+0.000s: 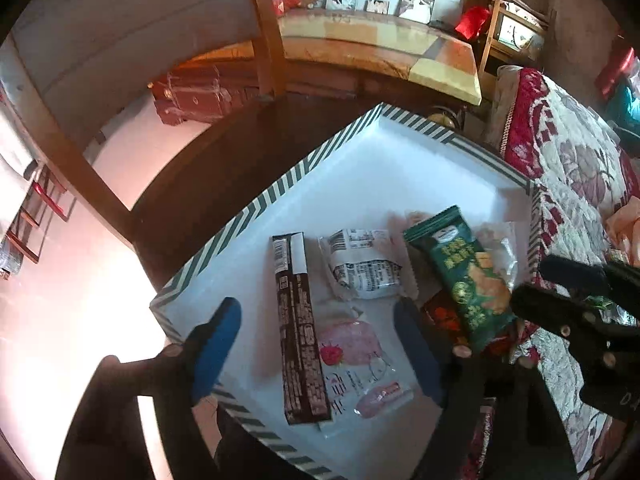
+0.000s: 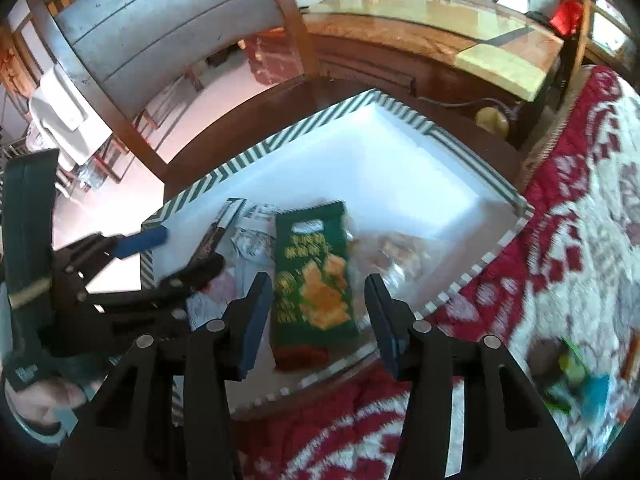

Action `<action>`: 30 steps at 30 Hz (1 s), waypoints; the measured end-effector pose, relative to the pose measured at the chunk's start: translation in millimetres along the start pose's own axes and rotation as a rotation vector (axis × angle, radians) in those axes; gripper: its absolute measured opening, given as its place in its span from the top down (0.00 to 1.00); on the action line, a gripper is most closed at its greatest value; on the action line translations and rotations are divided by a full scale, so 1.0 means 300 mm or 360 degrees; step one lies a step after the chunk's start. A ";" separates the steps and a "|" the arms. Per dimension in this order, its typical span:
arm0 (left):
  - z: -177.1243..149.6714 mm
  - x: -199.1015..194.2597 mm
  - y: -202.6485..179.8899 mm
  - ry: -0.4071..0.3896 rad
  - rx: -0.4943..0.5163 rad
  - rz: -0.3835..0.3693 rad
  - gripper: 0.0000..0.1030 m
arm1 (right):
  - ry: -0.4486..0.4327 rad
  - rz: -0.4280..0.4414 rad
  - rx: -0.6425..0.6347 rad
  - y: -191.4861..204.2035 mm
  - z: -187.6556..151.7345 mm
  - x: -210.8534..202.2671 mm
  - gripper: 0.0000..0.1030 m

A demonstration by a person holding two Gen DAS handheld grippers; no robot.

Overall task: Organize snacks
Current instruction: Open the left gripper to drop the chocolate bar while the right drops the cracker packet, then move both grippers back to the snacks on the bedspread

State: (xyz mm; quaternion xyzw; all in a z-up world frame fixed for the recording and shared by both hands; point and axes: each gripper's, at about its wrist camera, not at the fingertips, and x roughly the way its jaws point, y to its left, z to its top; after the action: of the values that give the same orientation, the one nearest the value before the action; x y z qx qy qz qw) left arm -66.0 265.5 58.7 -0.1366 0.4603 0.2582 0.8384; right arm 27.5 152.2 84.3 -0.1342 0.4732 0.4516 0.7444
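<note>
**Setting the green packet down cleanly in the striped box**

The striped box is the landmark here: a shallow white tray with a green-and-white rim, sitting beside a red floral quilt. Inside it, toward the near side, lie a long dark bar packet, a white printed packet just beyond it, and a pink packet touching the bar's right edge.

The green snack packet lies at the box's right near edge, its lower end over the rim and over a red packet beneath it. The right gripper has its jaws apart, one pad on each side of the packet; the pads appear not to press on it, so it reads as released or nearly so. The left gripper stands wide open above the bar and pink packet, holding nothing.

To do this step well, the right hand should probably draw straight back along its own line, so neither pad drags the packet off the rim. A gentle nudge toward the box's empty far half would seat it fully inside. The view is blurred there, so contact is uncertain. More snacks wait on the quilt, well outside the box.
</note>
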 end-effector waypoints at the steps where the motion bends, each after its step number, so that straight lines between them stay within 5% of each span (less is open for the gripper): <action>1: -0.003 -0.012 -0.009 -0.0010 0.0005 -0.0006 0.19 | -0.0010 0.0003 0.0019 -0.010 -0.012 -0.013 0.52; 11: -0.051 -0.128 -0.207 -0.0097 0.0125 -0.0136 0.19 | -0.0109 -0.0147 0.0196 -0.148 -0.197 -0.200 0.52; 30: -0.162 -0.208 -0.639 -0.0049 0.0421 -0.0399 0.19 | -0.0139 -0.0424 0.0618 -0.523 -0.614 -0.492 0.52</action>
State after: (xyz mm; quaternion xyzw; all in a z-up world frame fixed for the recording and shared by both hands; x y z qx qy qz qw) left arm -20.5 64.8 83.4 -0.0774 0.4567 0.0908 0.8816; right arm 24.2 -131.0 75.5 -0.0299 0.4966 0.2554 0.8290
